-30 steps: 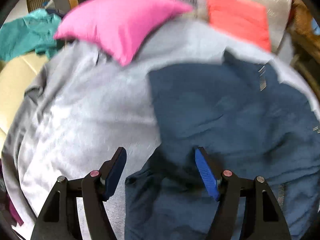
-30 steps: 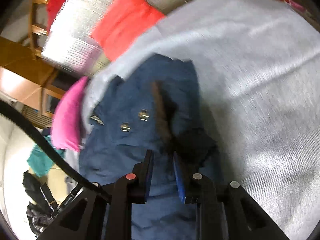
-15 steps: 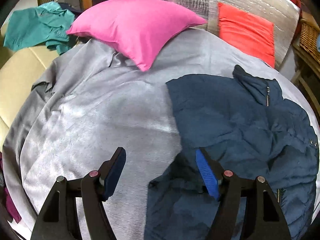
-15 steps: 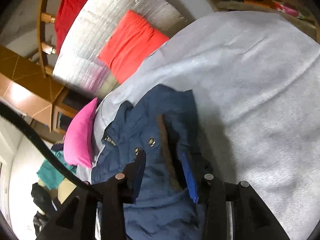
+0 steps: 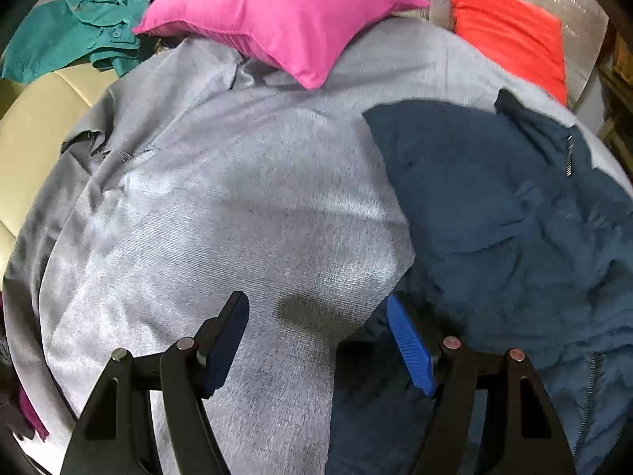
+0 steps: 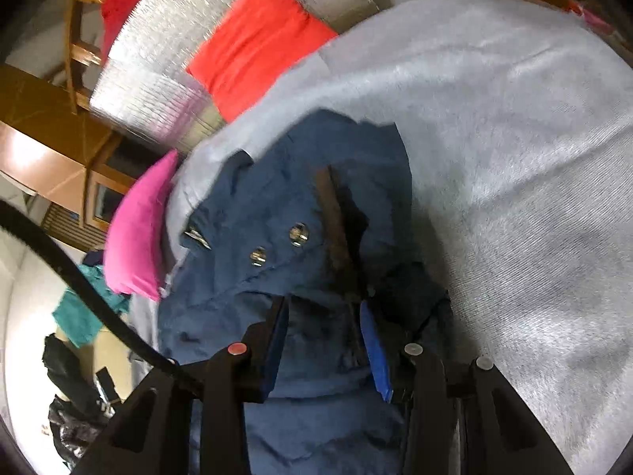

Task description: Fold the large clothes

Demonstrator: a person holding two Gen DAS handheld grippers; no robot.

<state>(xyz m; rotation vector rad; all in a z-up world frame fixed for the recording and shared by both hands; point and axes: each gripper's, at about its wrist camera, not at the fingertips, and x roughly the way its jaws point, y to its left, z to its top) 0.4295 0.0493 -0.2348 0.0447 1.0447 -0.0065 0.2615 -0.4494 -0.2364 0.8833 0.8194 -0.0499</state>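
Fold looks partly done — the navy jacket [image 5: 514, 213] lies bunched on the grey blanket [image 5: 221, 213], one panel doubled over itself, zipper and snaps showing, outline lumpy rather than a flat rectangle. Judging from that, at least one more fold plus smoothing is left.

Left gripper [image 5: 316, 340]: fingers wide, nothing between them. Bare blanket sits under the gap; the jacket's near edge runs just beside and under the right-hand finger, not pinched.

Right gripper [image 6: 322, 340]: fingers at a medium gap, pads not pressing on anything visible; jacket fabric lies directly below and ahead of them, snaps [image 6: 277, 243] and a brown trim strip [image 6: 332, 213] just beyond the tips.

Room: wide open blanket ahead and to the outer side of the left fingers, and to the outer side of the right fingers. Limits — pink pillow [image 5: 277, 12] and red cushion [image 5: 510, 31] well ahead, a teal garment [image 5: 67, 47] far off past the blanket edge, where a cream surface [image 5: 35, 126] begins.
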